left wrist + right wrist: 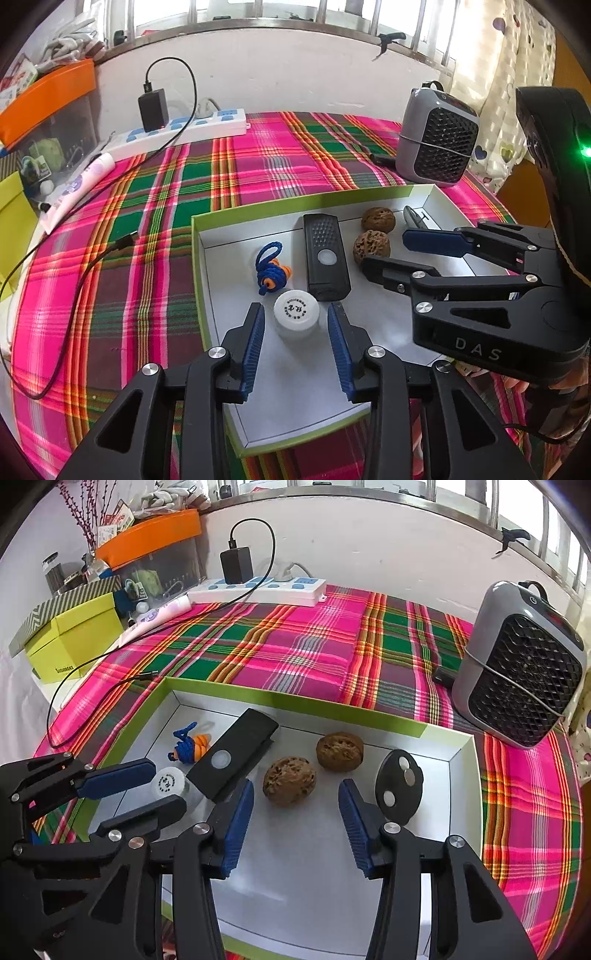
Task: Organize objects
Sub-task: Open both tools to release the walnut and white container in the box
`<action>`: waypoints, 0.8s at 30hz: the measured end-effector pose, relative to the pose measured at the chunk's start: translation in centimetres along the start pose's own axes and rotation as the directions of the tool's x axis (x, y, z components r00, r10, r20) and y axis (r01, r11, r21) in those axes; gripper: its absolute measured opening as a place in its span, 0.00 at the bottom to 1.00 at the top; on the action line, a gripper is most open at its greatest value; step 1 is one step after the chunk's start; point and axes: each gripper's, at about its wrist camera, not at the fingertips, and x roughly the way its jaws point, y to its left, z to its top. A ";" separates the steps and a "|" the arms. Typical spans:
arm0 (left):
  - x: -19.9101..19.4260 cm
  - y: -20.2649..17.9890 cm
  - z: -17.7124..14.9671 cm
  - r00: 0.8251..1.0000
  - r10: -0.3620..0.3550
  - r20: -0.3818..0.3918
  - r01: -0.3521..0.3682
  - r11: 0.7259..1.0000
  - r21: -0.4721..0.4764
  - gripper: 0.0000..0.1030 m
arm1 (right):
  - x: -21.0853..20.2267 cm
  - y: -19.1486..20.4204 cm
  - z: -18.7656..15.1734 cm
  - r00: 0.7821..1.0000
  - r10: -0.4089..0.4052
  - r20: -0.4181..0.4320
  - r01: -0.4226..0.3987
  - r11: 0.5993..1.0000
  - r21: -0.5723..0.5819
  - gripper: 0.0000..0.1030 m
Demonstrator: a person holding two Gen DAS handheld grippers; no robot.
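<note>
A shallow box with a green rim (pixel 258 210) (pixel 295 701) lies on the plaid cloth. In it are a small white bottle (pixel 296 314) (pixel 170 783), a black device with a round button (pixel 325 256) (pixel 236 757), blue-orange corded earplugs (pixel 271 271) (pixel 192 746), two walnuts (pixel 371 246) (pixel 290 781) and a black oval key fob (pixel 399 789). My left gripper (pixel 295 314) is open, its jaws on either side of the bottle without touching. My right gripper (pixel 295 794) is open, with the nearer walnut just ahead of its jaws; it also shows in the left wrist view (pixel 384 251).
A grey fan heater (pixel 437 138) (pixel 521 664) stands at the back right. A white power strip (pixel 184 129) (pixel 258 589) with a black charger and cable lies at the back. A yellow-green box (pixel 74 638) and an orange-lidded bin (pixel 151 542) sit left.
</note>
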 end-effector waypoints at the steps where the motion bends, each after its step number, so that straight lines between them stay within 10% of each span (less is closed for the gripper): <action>1: -0.1 -0.1 0.0 1.000 0.001 0.001 -0.001 1.000 -0.001 0.33 | -0.1 0.0 -0.1 1.000 0.002 0.003 -0.002 1.000 0.005 0.48; 24: -4.1 -0.8 -1.8 0.998 -0.025 0.053 0.026 0.999 -0.019 0.33 | -4.4 -0.2 -2.7 0.997 0.012 0.075 -0.017 0.997 0.072 0.47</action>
